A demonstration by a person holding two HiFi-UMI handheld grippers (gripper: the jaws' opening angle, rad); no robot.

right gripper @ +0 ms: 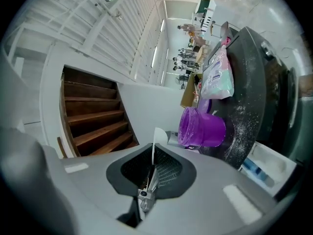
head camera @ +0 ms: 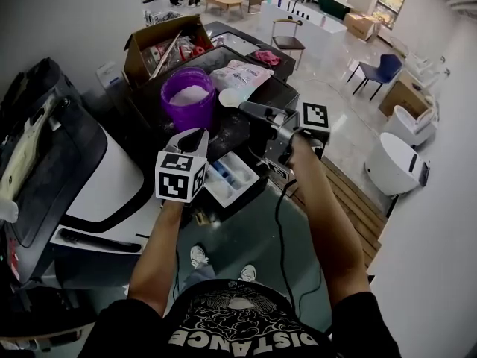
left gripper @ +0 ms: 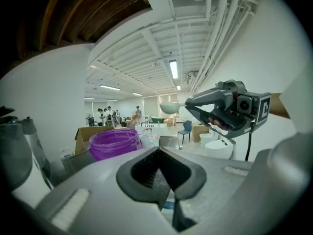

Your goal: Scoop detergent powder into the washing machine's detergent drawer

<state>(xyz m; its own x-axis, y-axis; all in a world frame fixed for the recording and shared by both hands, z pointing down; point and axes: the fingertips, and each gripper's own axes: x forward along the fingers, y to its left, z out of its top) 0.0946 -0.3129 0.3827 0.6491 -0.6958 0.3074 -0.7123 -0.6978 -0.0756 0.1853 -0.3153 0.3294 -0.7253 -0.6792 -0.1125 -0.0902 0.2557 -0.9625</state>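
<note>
Scoop [head camera: 229,97] — nipped in R gripper [right gripper: 151,173] jaws, beside tub [head camera: 177,115] rim; L gripper [left gripper: 164,180] jaws together, empty.

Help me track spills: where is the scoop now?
Head view, centre: the scoop is clamped in the right gripper's tongs, just right of the purple tub on the washer top.

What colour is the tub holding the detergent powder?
Purple tub, with white powder inside. The head view shows it best.
</note>
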